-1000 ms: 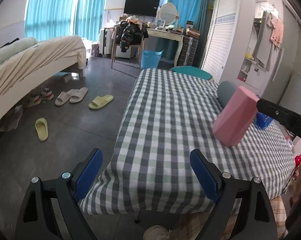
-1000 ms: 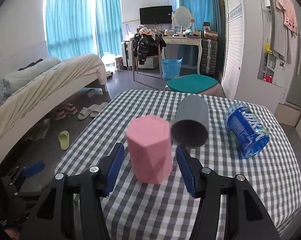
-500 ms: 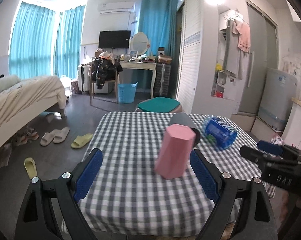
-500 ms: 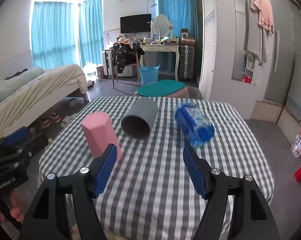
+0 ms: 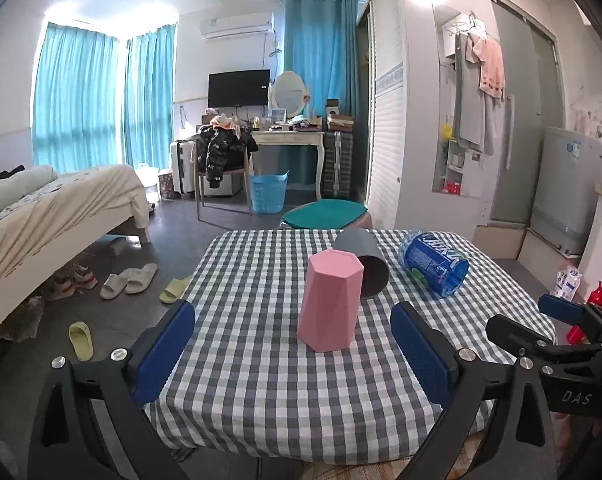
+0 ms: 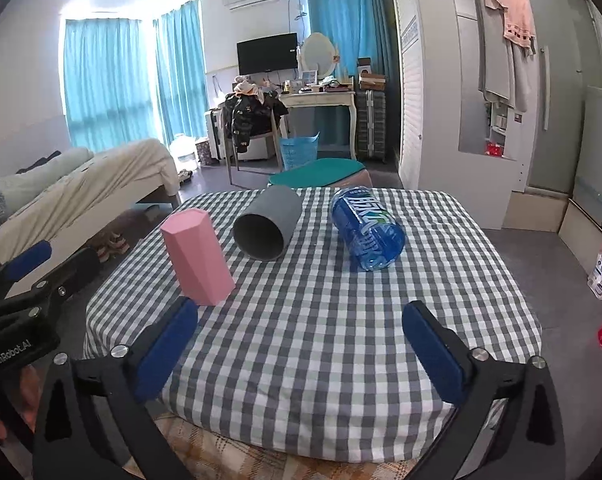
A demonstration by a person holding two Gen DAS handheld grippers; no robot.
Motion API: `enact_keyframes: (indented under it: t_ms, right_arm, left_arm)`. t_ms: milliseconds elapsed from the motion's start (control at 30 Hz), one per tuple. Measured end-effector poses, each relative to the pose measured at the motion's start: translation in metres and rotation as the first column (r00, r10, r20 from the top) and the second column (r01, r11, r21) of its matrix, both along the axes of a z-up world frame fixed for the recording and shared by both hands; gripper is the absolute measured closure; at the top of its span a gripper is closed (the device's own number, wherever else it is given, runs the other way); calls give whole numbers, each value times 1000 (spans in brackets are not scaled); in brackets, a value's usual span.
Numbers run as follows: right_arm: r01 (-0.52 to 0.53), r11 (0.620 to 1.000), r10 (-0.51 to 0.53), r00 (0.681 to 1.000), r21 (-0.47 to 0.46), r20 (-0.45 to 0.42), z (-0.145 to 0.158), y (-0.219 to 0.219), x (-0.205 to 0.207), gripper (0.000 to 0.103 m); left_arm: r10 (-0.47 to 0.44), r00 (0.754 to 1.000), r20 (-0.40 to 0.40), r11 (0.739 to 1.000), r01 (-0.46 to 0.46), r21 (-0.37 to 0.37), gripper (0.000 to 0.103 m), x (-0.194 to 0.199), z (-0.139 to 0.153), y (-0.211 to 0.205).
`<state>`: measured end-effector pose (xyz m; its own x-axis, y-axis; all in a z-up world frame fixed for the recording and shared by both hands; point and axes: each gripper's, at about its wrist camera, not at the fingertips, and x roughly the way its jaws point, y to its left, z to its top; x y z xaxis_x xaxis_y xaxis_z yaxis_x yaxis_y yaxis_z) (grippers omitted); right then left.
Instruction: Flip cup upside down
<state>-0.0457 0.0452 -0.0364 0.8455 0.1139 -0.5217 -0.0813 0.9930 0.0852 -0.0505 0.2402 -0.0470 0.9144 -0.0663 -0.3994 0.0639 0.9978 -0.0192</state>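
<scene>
The pink faceted cup (image 5: 329, 300) stands on its mouth end, closed base uppermost, on the checked tablecloth (image 5: 261, 360), near the table's front-left part; judged from this, the flip is complete. Just behind it lies a grey cup (image 6: 267, 228) on its side, with a blue water bottle (image 6: 367, 234) beside that. The left gripper (image 5: 293, 352) and right gripper (image 6: 301, 354) are both spread wide, empty, short of the cup. Withdraw straight back, keeping the fingers off the cup's walls to avoid toppling it.

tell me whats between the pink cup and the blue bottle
The gray cup, lying on its side with its mouth toward the camera, as the right wrist view shows.
</scene>
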Motion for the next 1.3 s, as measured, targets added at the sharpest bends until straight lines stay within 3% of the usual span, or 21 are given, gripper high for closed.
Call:
enact_keyframes:
  t_ms: [1300]
  right_arm:
    - [28, 1000, -28, 1000, -12, 7, 0, -1, 2, 1]
  left_arm:
    - [16, 999, -37, 1000, -16, 1, 1, 5, -7, 5]
